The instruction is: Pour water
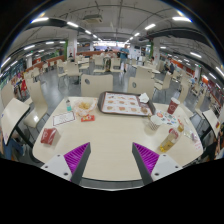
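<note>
- Hovering above the near edge of the counter (110,150), the gripper (111,157) shows its 2 magenta pads (75,155) at the bottom of the frame, spread wide with only bare counter top between them; the jaws pinch nothing.
- Just beyond the right pad, at the lower right of the frame, stands a clear cup (168,141) with something yellowish in or behind it. It sits ahead of the jaws and off to their right, not between them.
- Slightly farther and a little left of that cup is a small pale container (153,122), upright as far as I can tell.
- Farther right again is a red can (173,106); whether it is the pouring vessel I cannot tell.
- At centre left, a slim bottle with a green cap (69,105) stands upright, long axis vertical, ahead of the left pad and well apart from it.
- Near the left counter edge lies a red packet (48,135), flat.
- At the far middle of the counter rests a tray (124,103) with small dark items in rows.
- My judgement: the move turns on the rightward offset, so the jaws would need to swing right and forward to straddle a vessel.
- Beyond the counter, chairs and tables fill a lit hall.
</note>
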`<action>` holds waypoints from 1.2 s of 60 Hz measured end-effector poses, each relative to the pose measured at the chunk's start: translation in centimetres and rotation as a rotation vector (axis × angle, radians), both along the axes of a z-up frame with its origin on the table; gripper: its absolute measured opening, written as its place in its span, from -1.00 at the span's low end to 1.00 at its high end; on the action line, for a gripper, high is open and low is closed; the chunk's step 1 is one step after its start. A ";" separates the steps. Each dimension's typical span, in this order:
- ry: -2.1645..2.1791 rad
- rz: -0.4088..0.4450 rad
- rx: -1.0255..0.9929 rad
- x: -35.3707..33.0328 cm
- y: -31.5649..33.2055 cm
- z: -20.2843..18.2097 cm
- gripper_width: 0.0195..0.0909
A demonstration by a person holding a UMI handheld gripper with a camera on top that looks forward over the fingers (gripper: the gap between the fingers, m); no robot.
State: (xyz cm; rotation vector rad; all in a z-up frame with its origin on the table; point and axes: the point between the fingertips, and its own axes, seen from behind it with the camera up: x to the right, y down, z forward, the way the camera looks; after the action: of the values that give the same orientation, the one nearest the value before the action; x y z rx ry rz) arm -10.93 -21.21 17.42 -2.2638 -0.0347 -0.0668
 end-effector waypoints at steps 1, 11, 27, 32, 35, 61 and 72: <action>-0.002 -0.001 0.001 0.1 0.0 0.0 0.84; 0.012 -0.022 0.002 1.9 -0.4 -0.3 0.83; 0.003 -0.065 0.021 10.0 -2.6 -3.3 0.83; -0.011 -0.090 0.021 13.7 -3.2 -5.0 0.83; -0.020 -0.102 0.025 16.0 -3.3 -5.9 0.83; 0.086 -0.137 0.158 29.2 7.2 -11.7 0.76; 0.069 -0.089 0.212 30.1 10.9 -13.0 0.08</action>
State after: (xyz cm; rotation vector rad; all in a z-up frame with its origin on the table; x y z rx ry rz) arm 19.16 -10.33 4.39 -2.0533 0.1055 -0.0375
